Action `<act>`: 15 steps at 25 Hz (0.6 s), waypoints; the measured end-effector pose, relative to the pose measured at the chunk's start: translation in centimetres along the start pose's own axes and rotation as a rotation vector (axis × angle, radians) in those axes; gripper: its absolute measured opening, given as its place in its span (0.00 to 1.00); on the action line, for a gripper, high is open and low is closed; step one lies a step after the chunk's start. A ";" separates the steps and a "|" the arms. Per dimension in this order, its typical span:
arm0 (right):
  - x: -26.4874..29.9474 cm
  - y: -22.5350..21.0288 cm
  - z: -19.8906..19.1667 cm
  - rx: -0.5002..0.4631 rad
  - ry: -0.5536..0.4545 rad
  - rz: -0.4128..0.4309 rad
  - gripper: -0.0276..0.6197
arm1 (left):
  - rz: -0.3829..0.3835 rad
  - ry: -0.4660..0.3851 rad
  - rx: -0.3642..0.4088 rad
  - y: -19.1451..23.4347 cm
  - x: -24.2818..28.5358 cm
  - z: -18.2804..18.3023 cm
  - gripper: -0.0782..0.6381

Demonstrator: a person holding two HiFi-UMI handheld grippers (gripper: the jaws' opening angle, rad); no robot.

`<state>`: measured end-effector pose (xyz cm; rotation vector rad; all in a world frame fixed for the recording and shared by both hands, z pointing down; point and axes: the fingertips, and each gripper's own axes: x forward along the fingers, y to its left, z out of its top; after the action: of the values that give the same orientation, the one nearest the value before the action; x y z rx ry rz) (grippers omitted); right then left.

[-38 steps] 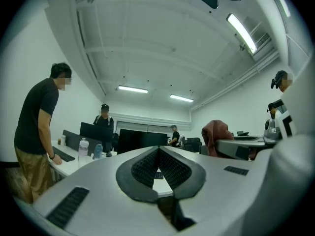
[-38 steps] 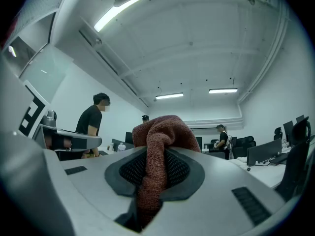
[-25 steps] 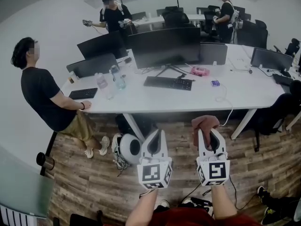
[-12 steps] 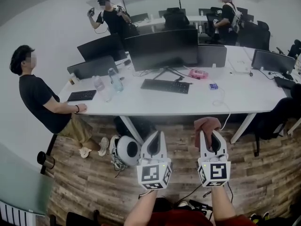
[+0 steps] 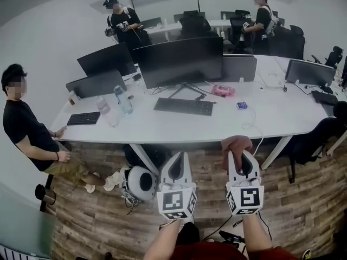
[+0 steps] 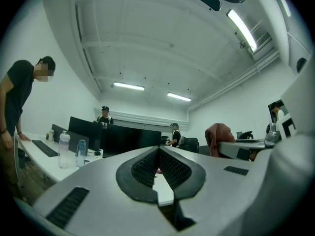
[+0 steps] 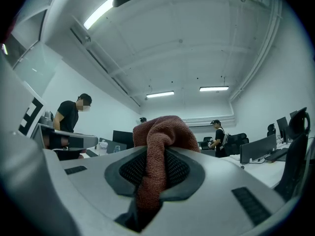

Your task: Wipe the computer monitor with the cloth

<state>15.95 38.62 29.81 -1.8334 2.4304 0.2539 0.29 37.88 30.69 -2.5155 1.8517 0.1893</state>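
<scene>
the monitor (image 5: 179, 61) stood well ahead across the table (image 5: 271, 118), forward and left of the right gripper (image 5: 239, 158), which clenched the cloth (image 5: 236, 143); the left gripper (image 5: 176, 161) was closed, empty.

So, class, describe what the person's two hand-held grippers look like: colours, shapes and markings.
Both the left gripper and right gripper are light grey, with two tapering jaws lined by black ribbed pads. Each carries a white cube printed with black square markers. No sleeves show; a red garment shows below.
</scene>
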 end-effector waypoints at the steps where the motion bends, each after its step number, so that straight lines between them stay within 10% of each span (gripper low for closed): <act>1: 0.9 0.2 -0.1 -0.006 0.000 0.001 0.16 | -0.004 0.002 -0.002 0.5 0.8 -0.1 0.14; 15: 13.3 3.1 -2.1 -0.019 0.043 -0.046 0.16 | -0.034 0.009 -0.022 9.8 9.7 -0.3 0.14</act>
<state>9.39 26.51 29.91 -1.9195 2.4183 0.2379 -6.19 25.72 30.63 -2.5644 1.8186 0.1994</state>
